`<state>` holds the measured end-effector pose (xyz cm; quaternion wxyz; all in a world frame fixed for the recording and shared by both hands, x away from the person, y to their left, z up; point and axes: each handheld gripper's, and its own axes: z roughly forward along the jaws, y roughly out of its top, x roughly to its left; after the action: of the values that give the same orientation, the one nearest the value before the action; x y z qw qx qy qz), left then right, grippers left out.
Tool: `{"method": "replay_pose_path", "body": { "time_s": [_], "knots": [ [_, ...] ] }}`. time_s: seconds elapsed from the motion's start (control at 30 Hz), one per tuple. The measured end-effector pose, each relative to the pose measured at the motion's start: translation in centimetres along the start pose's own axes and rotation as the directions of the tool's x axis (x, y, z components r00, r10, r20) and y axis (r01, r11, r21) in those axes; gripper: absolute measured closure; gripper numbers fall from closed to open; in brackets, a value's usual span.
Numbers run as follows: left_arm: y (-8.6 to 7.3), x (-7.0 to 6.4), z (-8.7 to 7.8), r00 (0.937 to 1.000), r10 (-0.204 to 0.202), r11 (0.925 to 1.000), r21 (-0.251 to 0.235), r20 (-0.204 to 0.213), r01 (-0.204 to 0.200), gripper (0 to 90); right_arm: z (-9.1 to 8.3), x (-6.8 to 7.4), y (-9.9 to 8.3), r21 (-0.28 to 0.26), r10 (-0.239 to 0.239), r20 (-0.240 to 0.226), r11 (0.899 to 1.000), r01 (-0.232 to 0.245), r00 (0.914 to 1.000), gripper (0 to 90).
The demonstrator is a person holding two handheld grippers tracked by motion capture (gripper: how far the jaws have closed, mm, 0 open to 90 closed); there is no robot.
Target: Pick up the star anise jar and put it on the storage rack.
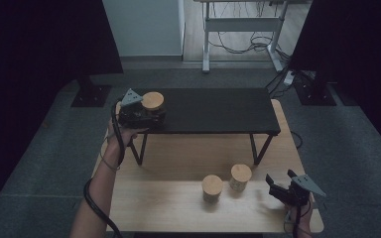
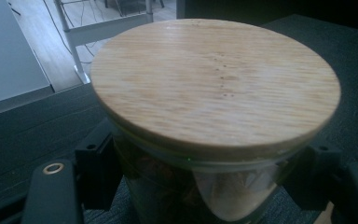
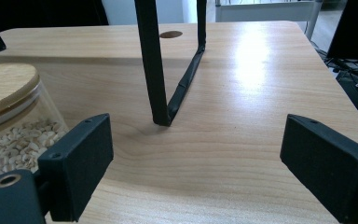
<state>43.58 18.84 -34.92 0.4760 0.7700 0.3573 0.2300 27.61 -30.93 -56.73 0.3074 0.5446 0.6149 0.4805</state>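
Wooden table [image 1: 178, 208] carries a black shelf [image 1: 213, 110] on thin legs. Left gripper [image 1: 140, 115] sits at the shelf's left end, jaws clamped on the glass sides of a jar [image 2: 186, 186] standing upright on the shelf top, long axis vertical, wooden lid [image 2: 214, 84] facing up. Two more lidded jars [image 1: 212, 187] stand upright on the table in front of the shelf. Right gripper [image 1: 283, 191] is near the table's right front corner, jaws spread wide, nothing between them.

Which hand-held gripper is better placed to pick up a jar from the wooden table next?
The right hand-held gripper. Its jaws are open and empty, close to the nearest jar. The left hand-held gripper is closed on a jar on the black shelf.
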Motion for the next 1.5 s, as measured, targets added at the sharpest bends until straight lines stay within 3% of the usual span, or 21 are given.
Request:
{"method": "replay_pose_path", "body": {
  "time_s": [0.47, 0.63, 0.87, 1.23, 1.5],
  "knots": [
    [0.0, 0.1, -0.1, 1.0, 0.002, 1.0, 0.001, 0.003, -0.002, 24.2, 0.0, 0.0, 0.0, 0.0, 0.005, 0.007, 1.0, -0.005, 1.0, 8.6],
    [-0.2, 0.1, -0.6, 0.9999, 0.007, 0.9999, -0.014, 0.015, -0.007, 15.9, 0.0, 0.0, 0.0, 0.0, 0.009, 0.012, 1.0, -0.009, 0.9999, 8.5],
    [-0.4, -0.4, -1.7, 0.9988, 0.035, 0.9989, -0.034, 0.034, -0.034, 8.7, 0.0, 0.0, 0.0, 0.003, 0.003, 0.017, 1.0, -0.003, 0.9998, 8.4],
    [-1.9, -0.8, -4.3, 0.9996, 0.027, 0.9971, -0.072, -0.008, -0.027, 7.9, -0.3, 0.1, -0.1, 0.003, 0.01, 0.015, 1.0, -0.01, 0.9998, 8.4],
    [-3.9, -1.8, -6.4, 0.9991, 0.04, 0.9949, -0.092, -0.015, -0.041, 8.1, -0.3, 0.1, -0.1, 0.004, 0.003, 0.014, 1.0, -0.003, 0.9999, 8.3]
  ]
}}
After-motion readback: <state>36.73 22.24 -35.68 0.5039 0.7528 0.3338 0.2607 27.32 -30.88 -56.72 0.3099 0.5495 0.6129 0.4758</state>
